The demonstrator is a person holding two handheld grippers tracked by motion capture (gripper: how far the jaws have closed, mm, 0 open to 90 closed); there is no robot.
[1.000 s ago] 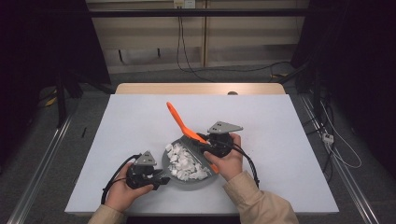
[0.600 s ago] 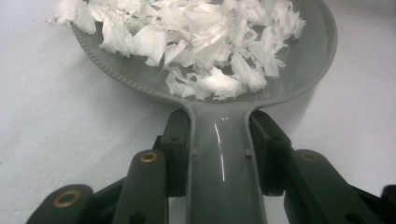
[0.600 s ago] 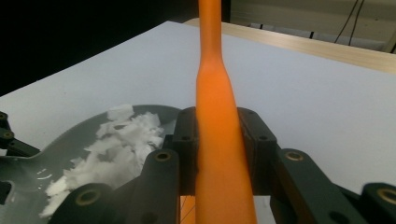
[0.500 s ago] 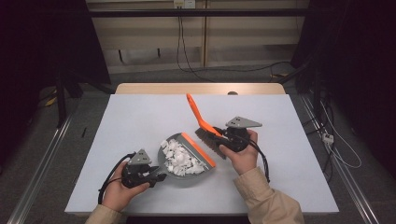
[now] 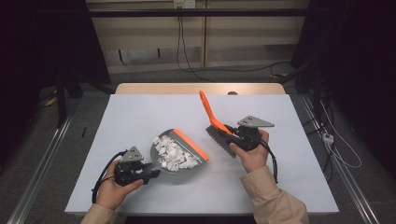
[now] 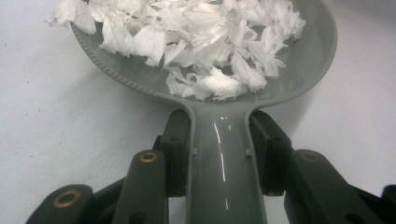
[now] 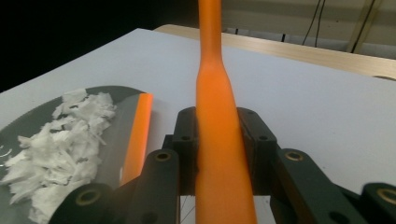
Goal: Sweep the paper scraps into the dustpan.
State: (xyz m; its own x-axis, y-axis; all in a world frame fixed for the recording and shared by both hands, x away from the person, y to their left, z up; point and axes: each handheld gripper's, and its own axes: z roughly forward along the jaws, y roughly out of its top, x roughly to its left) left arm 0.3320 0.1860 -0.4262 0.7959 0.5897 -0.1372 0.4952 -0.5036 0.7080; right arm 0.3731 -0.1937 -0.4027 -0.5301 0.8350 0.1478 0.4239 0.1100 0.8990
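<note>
**Tongs hold dustpan and brush, scraps gathered in**

Left tongs (image 6: 219,154) are clenched on the grey handle of the dustpan (image 5: 180,154), which lies flat on the counter (image 5: 140,116) near the person's side. White paper scraps (image 5: 173,154) are heaped inside the pan, behind its orange lip. Right tongs (image 7: 219,149) grip the orange handle of the brush (image 5: 215,125), whose bristles sit just to the right of the pan, apart from its lip.

No loose scraps show on the counter, so the sweeping looks finished. To carry on well, the pan should likely be kept level, or tipped back toward its handle, so the light scraps do not slide over the lip. Lift slowly; they could flutter out.

Cables run across the floor beyond the counter, well away from the work. Only the brush stands close to the pan's mouth and may need to move aside.
</note>
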